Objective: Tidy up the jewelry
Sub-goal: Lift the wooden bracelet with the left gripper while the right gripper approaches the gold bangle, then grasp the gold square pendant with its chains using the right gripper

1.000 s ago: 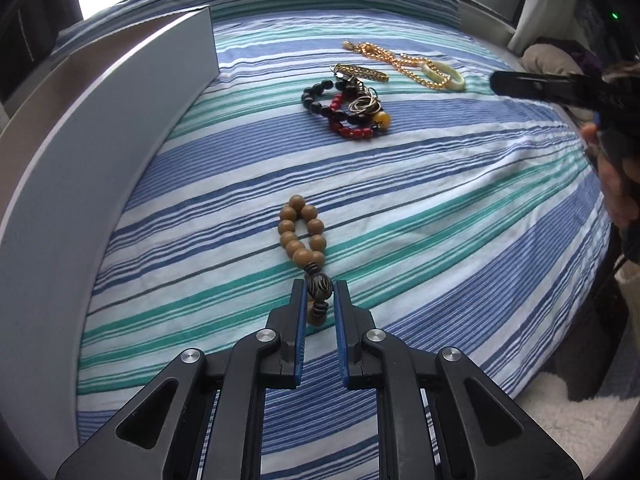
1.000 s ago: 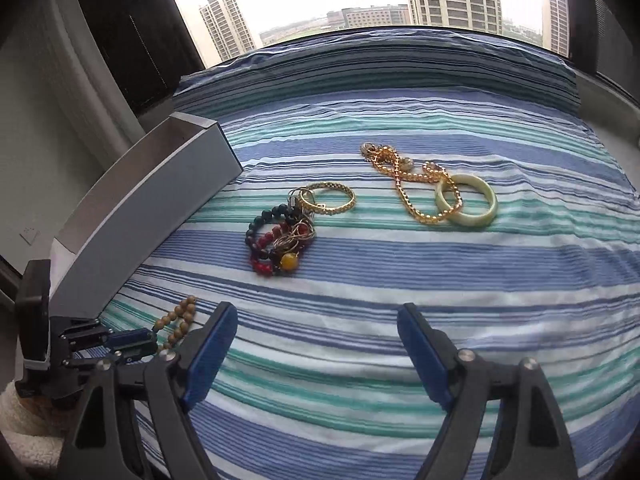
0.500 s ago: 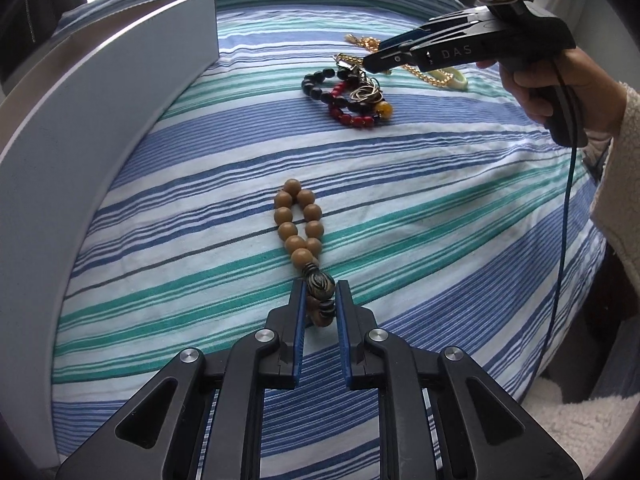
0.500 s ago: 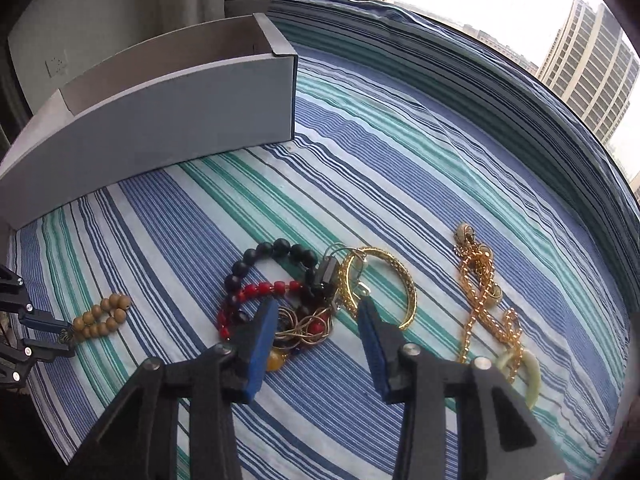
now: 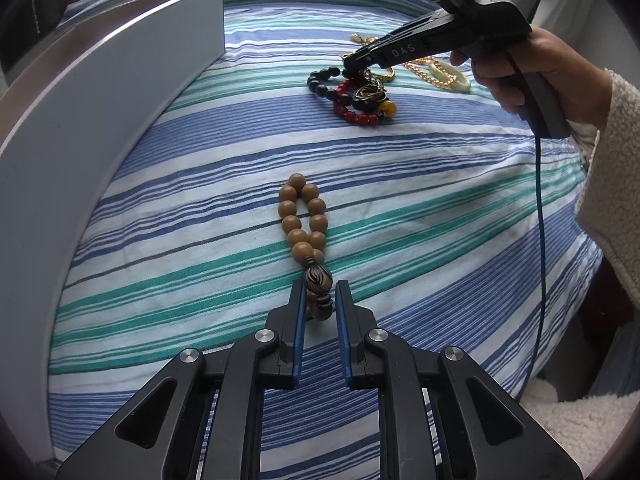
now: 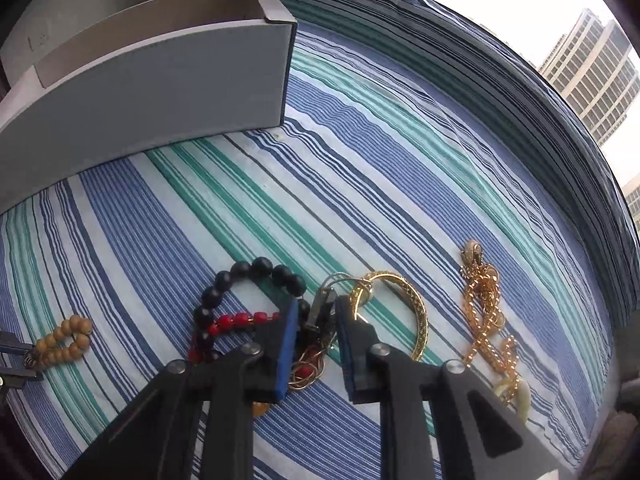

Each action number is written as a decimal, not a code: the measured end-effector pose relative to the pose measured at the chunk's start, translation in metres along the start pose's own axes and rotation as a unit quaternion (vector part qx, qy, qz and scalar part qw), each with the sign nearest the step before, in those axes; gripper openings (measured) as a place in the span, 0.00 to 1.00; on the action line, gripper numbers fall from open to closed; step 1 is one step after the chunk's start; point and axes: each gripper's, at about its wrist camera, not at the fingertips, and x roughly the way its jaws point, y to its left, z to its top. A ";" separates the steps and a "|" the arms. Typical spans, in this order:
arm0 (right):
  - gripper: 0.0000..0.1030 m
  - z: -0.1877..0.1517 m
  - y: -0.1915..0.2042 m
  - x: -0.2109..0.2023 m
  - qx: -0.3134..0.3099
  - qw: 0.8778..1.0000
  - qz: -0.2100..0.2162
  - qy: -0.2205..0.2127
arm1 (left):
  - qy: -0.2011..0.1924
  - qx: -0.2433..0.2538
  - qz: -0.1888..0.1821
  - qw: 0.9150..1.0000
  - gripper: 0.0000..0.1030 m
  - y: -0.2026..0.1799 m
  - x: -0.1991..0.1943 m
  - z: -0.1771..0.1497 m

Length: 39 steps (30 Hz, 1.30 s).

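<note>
Nearest, the left gripper (image 5: 317, 300) was seen with its fingers narrowed around the carved end bead of the wooden beads (image 5: 303, 218), though firm contact could not be told. The strand lay on the striped sheet (image 5: 440, 208), beside the grey box (image 5: 80, 152), its loop trailing away from the fingers. It was judged light and limp: the loop would be expected to dangle once lifted, and the hard round beads to roll under the pads, so the knotted end was thought the better hold. Farther from the box, the right gripper (image 6: 314, 320) was lowered into the tangle (image 6: 304, 344) of black and red beads and thin wire, its fingers closing about a dark clasp-like piece; whether it was gripped could not be told. Snagging was judged likely there. Beyond lay a gold bangle (image 6: 404, 308), then a gold chain (image 6: 484, 316) and a pale ring (image 5: 450, 76).
</note>
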 end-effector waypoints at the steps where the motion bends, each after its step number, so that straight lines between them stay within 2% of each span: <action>1: 0.18 -0.002 -0.004 0.001 0.016 1.000 0.008 -0.001 | 0.001 0.000 0.000 1.000 0.14 0.000 0.000 0.000; 4: 0.18 -0.006 -0.012 0.001 0.052 0.998 0.024 -0.012 | 0.005 0.001 -0.001 1.000 0.14 0.000 0.003 0.000; 5: 0.12 -0.006 -0.016 0.000 0.069 0.997 0.034 -0.019 | 0.006 0.000 -0.001 1.000 0.14 0.000 0.004 0.000; 6: 0.11 -0.006 -0.022 -0.002 0.092 0.994 0.051 -0.027 | 0.007 -0.001 -0.001 1.000 0.14 0.000 0.004 0.000; 8: 0.11 -0.010 -0.043 -0.013 0.155 0.981 0.098 -0.057 | 0.008 -0.002 -0.002 1.000 0.14 0.001 0.005 0.000; 10: 0.10 -0.017 -0.067 -0.026 0.215 0.964 0.131 -0.088 | 0.010 -0.001 -0.002 1.000 0.14 0.000 0.006 0.001; 11: 0.10 -0.021 -0.079 -0.030 0.238 0.957 0.134 -0.096 | 0.011 0.000 -0.002 1.000 0.14 0.000 0.007 0.001; 13: 0.11 -0.031 -0.100 -0.031 0.275 0.951 0.109 -0.092 | 0.013 0.001 -0.002 1.000 0.14 0.000 0.009 0.003; 14: 0.12 -0.035 -0.106 -0.030 0.285 0.952 0.082 -0.082 | 0.013 0.001 -0.003 1.000 0.14 0.000 0.009 0.003; 16: 0.40 -0.043 -0.115 -0.025 0.288 0.954 0.055 -0.060 | 0.012 0.001 -0.005 1.000 0.18 -0.001 0.008 0.003; 18: 0.40 -0.052 -0.118 -0.028 0.278 0.958 0.048 -0.058 | 0.012 0.003 -0.002 1.000 0.22 -0.001 0.009 0.003; 21: 0.40 -0.063 -0.116 -0.034 0.268 0.959 0.069 -0.062 | 0.014 0.004 -0.001 1.000 0.23 -0.001 0.011 0.004; 26: 0.40 -0.064 -0.111 -0.019 0.296 0.951 0.081 -0.046 | 0.014 0.002 0.001 1.000 0.24 -0.003 0.011 0.006; 29: 0.42 -0.048 -0.105 -0.005 0.292 0.954 0.054 -0.038 | 0.016 -0.003 0.003 1.000 0.25 -0.002 0.009 0.004; 33: 0.42 -0.024 -0.082 0.013 0.227 0.974 -0.001 -0.012 | 0.011 -0.013 0.005 1.000 0.28 0.003 -0.002 -0.002; 35: 0.42 -0.018 -0.071 0.018 0.201 0.979 -0.021 0.007 | 0.007 -0.021 0.003 1.000 0.32 0.006 -0.007 -0.005; 37: 0.28 -0.017 -0.065 0.022 0.179 0.983 -0.041 0.022 | 0.006 -0.025 0.000 1.000 0.32 0.008 -0.010 -0.007; 39: 0.25 -0.018 -0.066 0.017 0.186 0.981 -0.043 0.013 | 0.005 -0.026 -0.002 1.000 0.32 0.009 -0.014 -0.009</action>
